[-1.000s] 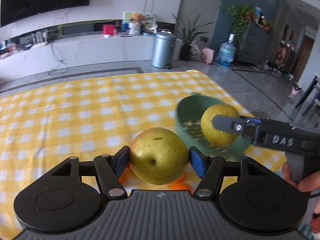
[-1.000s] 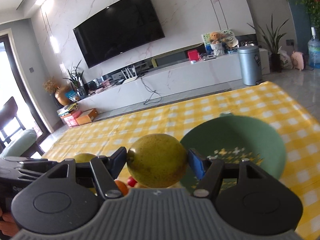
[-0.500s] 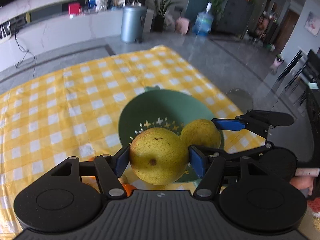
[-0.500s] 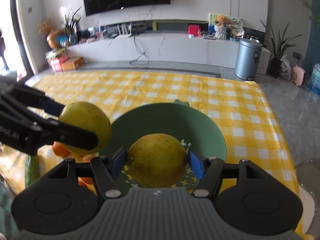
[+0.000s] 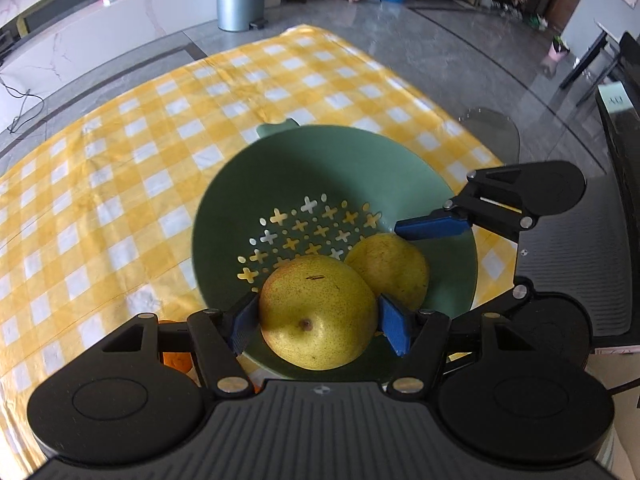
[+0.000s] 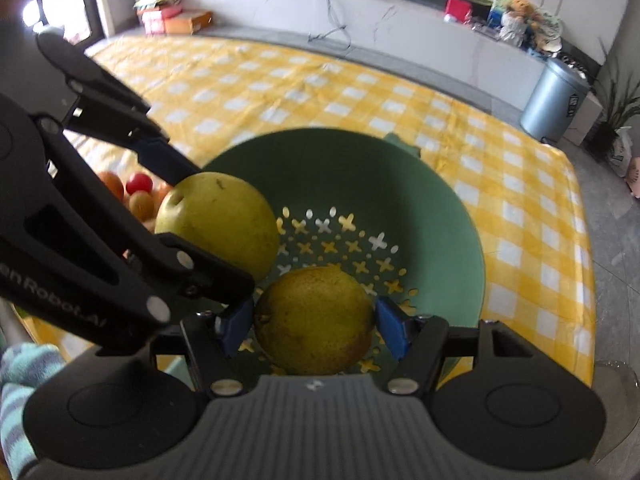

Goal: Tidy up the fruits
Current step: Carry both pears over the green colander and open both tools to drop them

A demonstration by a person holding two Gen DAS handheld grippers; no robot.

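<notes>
The left gripper [image 5: 318, 316] is pinching a yellow-green pear [image 5: 318, 312], its blue pads pressing the fruit's sides at nine and three o'clock. In the left wrist view the pear is sitting at six o'clock of the green colander bowl [image 5: 320, 168], over its near rim, and whether it is touching the bowl cannot be told. The right gripper [image 6: 314, 322] is likewise clamping a second pear [image 6: 314, 320], duller and greener, with a pad on each flank. In the right wrist view this second pear is lying low at six o'clock inside the bowl, above the cross-shaped and round holes of the perforated floor [image 6: 340, 248].

In the left wrist view the second pear is showing at about four o'clock of the bowl, just beside the first pear and partly behind it, with one blue pad of the right gripper crossing above it from three o'clock. In the right wrist view the first pear is hanging at about nine o'clock over the bowl's rim.

The bowl is resting on a yellow and white checked tablecloth [image 5: 120, 160]. At nine o'clock of the bowl, in the right wrist view, small red and orange fruits [image 6: 136, 192] are lying on the cloth, partly hidden by the left gripper. A grey bin [image 6: 554, 100] is standing on the floor beyond the table at two o'clock.
</notes>
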